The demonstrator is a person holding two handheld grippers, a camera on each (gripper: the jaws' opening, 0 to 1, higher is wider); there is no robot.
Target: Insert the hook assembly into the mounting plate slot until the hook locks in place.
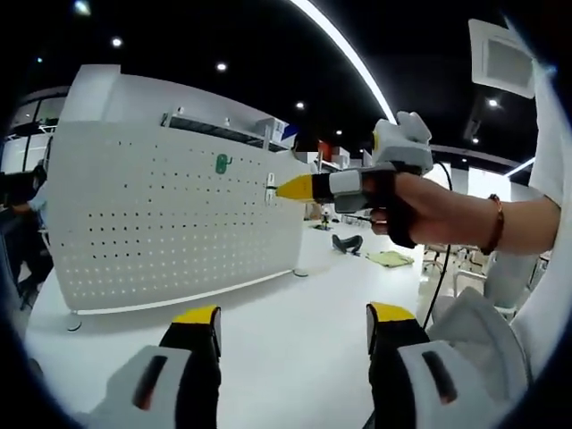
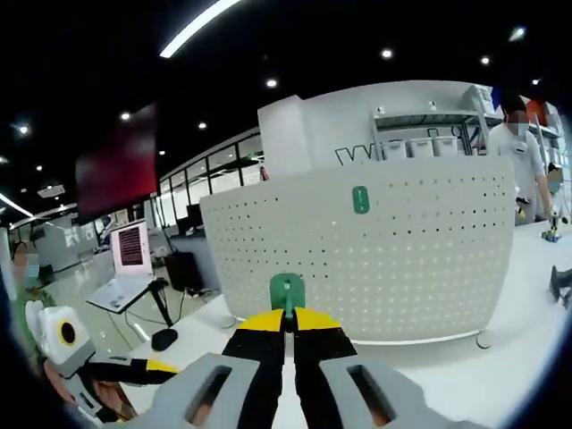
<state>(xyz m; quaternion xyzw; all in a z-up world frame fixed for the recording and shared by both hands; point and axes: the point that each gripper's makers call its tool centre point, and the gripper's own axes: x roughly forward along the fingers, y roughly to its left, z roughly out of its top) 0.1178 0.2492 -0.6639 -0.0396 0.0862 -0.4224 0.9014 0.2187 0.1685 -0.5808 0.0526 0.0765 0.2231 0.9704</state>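
A white perforated mounting board (image 1: 152,232) (image 2: 393,259) stands upright on the white table (image 1: 295,304). One green hook (image 1: 222,164) (image 2: 360,198) hangs high on it. My right gripper (image 2: 288,320) is shut on a second green hook assembly (image 2: 287,291), held in front of the board and below the hung hook. In the left gripper view, a hand holds the right gripper (image 1: 293,187) with its yellow tips close to the board's right part, and a small pale piece (image 1: 271,189) shows at its tip. My left gripper (image 1: 293,315) hangs low over the table, open and holding nothing.
The left gripper (image 2: 159,365) shows at the lower left of the right gripper view. A laptop (image 2: 130,255) stands on a stand to the left. A person (image 2: 517,143) stands behind the board's right end. Small items (image 1: 349,243) and a green mat (image 1: 390,259) lie farther back.
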